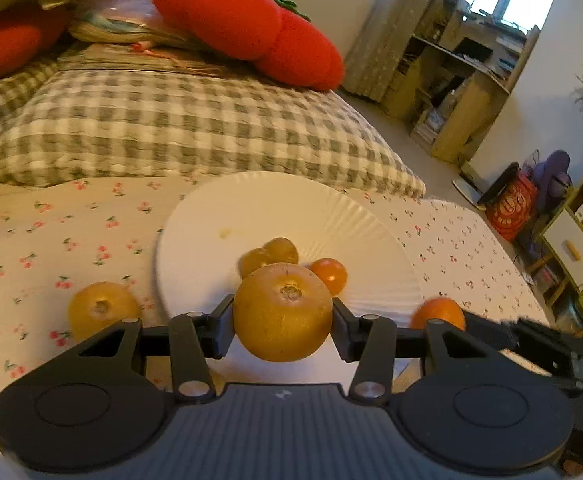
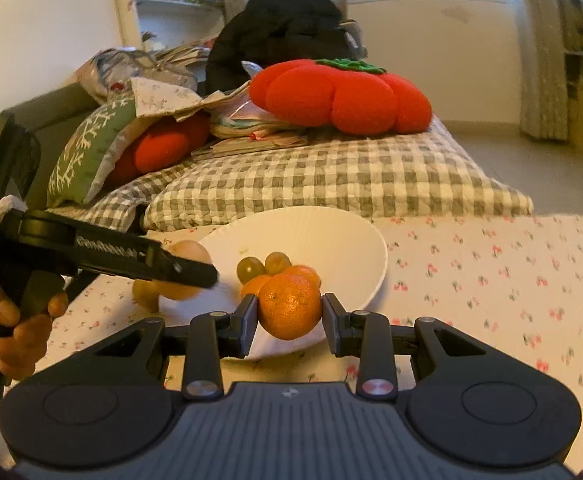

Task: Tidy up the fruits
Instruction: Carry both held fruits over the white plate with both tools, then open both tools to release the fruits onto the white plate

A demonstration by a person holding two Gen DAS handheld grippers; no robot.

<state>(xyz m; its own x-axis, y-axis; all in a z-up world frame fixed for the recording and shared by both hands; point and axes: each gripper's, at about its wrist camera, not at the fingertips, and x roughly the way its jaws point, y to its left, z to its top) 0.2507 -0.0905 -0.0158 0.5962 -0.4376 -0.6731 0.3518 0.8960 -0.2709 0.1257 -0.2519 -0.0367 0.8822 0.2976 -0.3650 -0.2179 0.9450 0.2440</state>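
My left gripper [image 1: 283,314] is shut on a brown pear [image 1: 283,312] at the near rim of the white plate [image 1: 251,204]. On the plate lie two green grapes [image 1: 269,254] and a small orange [image 1: 329,274]. A second brown pear [image 1: 101,308] lies on the sheet left of the plate. My right gripper [image 2: 289,312] is shut on an orange [image 2: 289,306] over the near rim of the plate [image 2: 331,232]. In the right wrist view the grapes [image 2: 261,266] and oranges [image 2: 301,272] sit on the plate, and the left gripper [image 2: 195,272] with its pear [image 2: 187,254] shows at left.
A checked pillow [image 1: 179,128] lies behind the plate with a red tomato-shaped cushion [image 1: 251,28] on it. The floral sheet [image 1: 51,232] covers the bed. The bed's right edge drops to the floor, with shelves [image 1: 463,80] and bags [image 1: 511,204] beyond.
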